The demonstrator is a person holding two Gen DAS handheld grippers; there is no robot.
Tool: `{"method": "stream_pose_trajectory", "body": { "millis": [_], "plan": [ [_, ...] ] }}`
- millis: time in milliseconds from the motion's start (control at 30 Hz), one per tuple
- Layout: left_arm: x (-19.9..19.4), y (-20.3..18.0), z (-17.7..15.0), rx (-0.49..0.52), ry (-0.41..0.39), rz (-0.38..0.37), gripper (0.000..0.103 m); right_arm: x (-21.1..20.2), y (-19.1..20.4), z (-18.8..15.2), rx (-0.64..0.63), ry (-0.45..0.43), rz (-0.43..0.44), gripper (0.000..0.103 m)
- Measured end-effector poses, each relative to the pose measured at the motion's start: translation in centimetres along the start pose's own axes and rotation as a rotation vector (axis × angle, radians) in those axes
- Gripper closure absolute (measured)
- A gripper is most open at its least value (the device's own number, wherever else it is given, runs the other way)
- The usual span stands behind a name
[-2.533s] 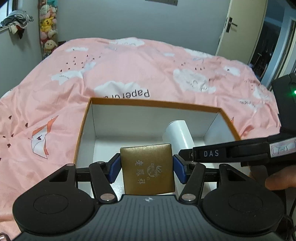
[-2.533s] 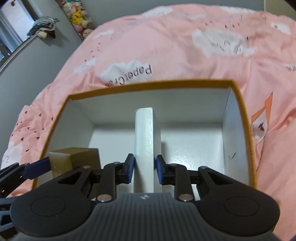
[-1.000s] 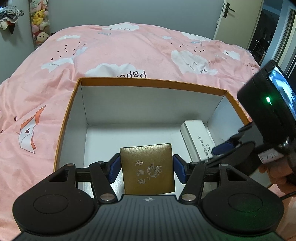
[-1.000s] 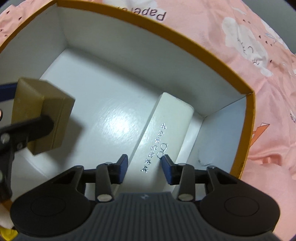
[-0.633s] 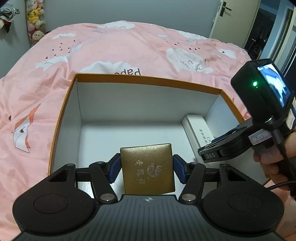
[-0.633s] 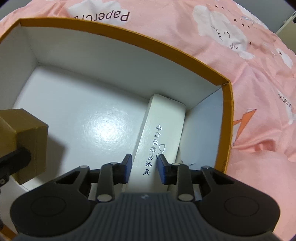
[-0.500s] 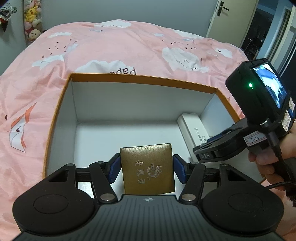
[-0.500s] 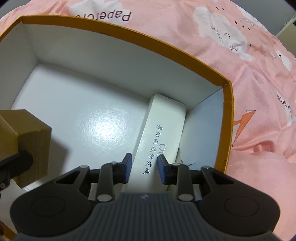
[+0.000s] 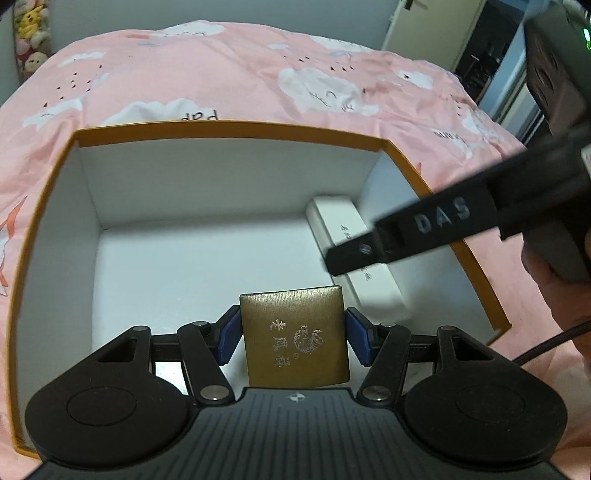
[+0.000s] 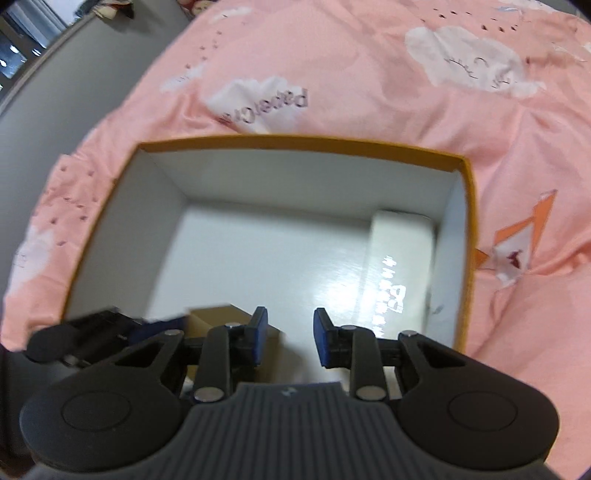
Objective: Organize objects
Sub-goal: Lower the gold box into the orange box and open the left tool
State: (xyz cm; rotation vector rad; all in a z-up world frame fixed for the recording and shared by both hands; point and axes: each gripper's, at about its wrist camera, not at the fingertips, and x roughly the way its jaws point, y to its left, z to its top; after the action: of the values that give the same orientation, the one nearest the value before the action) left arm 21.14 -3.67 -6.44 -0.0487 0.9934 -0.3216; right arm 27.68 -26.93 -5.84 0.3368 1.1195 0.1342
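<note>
A big bed fills the room, covered with a pink blanket (image 9: 229, 85) that has white clouds, tiny birds and orange paper shapes on it. The wall (image 9: 221, 11) behind the bed is grey. Soft toys (image 9: 31, 37) hang in the far left corner. A pale door (image 9: 428, 26) stands at the far right, beside a dark doorway (image 9: 491, 59).
</note>
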Motion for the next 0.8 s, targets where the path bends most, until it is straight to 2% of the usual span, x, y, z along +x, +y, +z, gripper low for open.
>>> {"method": "stream_pose_trajectory", "body": {
  "millis": [200, 400, 500, 733, 767, 800],
  "plan": [
    [0.5, -0.7, 0.0, 0.007, 0.027, -0.013, 0.035, 1.4, 0.4, 0.0, -0.015, 0.044, 0.052, 0.084],
    [1.4, -0.5, 0.0, -0.043, 0.094, -0.064, 0.035, 2.0, 0.1, -0.4, 0.0, 0.127, 0.109, 0.085],
    [1.6, -0.2, 0.0, -0.053, 0.113, -0.068, 0.035, 1.9, 0.3, -1.0, -0.024, 0.132, 0.082, 0.085],
    [1.3, 0.3, -0.1, -0.081, 0.123, -0.089, 0.036, 1.7, 0.1, -0.9, 0.023, 0.147, 0.11, 0.086],
    [1.3, 0.4, 0.0, -0.083, 0.122, -0.09, 0.036, 1.5, 0.2, -0.8, 0.026, 0.152, 0.117, 0.087],
    [1.3, 0.6, 0.1, -0.084, 0.125, -0.096, 0.034, 1.5, 0.2, -0.7, 0.035, 0.174, 0.136, 0.096]
  ]
}}
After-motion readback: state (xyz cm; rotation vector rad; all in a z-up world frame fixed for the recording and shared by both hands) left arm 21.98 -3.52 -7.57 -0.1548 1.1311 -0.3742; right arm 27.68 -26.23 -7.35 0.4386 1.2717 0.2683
